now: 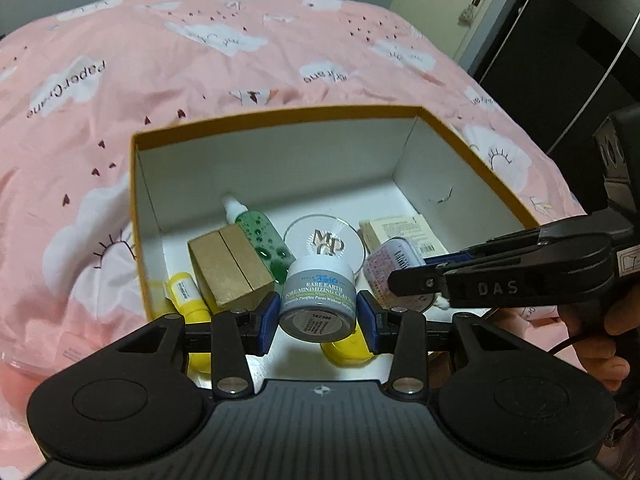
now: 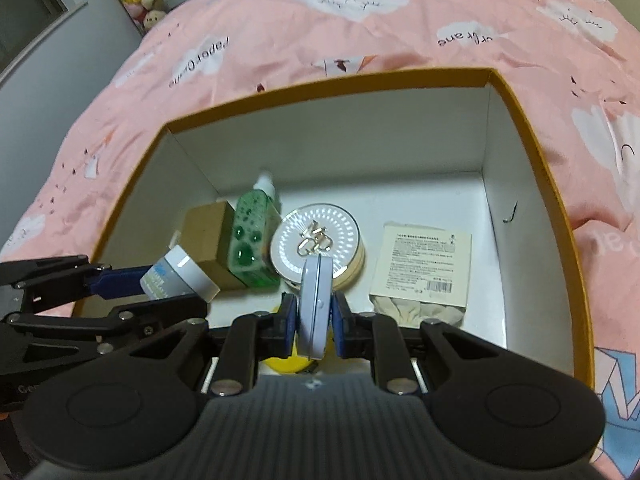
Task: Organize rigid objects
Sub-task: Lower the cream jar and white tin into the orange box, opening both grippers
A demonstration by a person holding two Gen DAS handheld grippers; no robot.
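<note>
An open box with an orange rim (image 1: 280, 114) (image 2: 328, 80) and white inside lies on a pink bedspread. My left gripper (image 1: 318, 314) is shut on a grey-white cream jar (image 1: 318, 300), held over the box's near part; from the right wrist view that gripper (image 2: 176, 290) and the jar (image 2: 180, 270) show at the left. My right gripper (image 2: 316, 312) is shut on a flat round lilac tin (image 2: 316, 300) held on edge above the box. In the left wrist view the right gripper (image 1: 416, 270) and tin (image 1: 384, 276) come in from the right.
Inside the box lie a brown carton (image 2: 208, 220), a green bottle (image 2: 250, 236), a round compact (image 2: 340, 220), a beige labelled packet (image 2: 424, 260) and yellow items (image 1: 186, 296) (image 2: 284, 364). The box's far half is bare. A person's hand (image 1: 600, 340) holds the right gripper.
</note>
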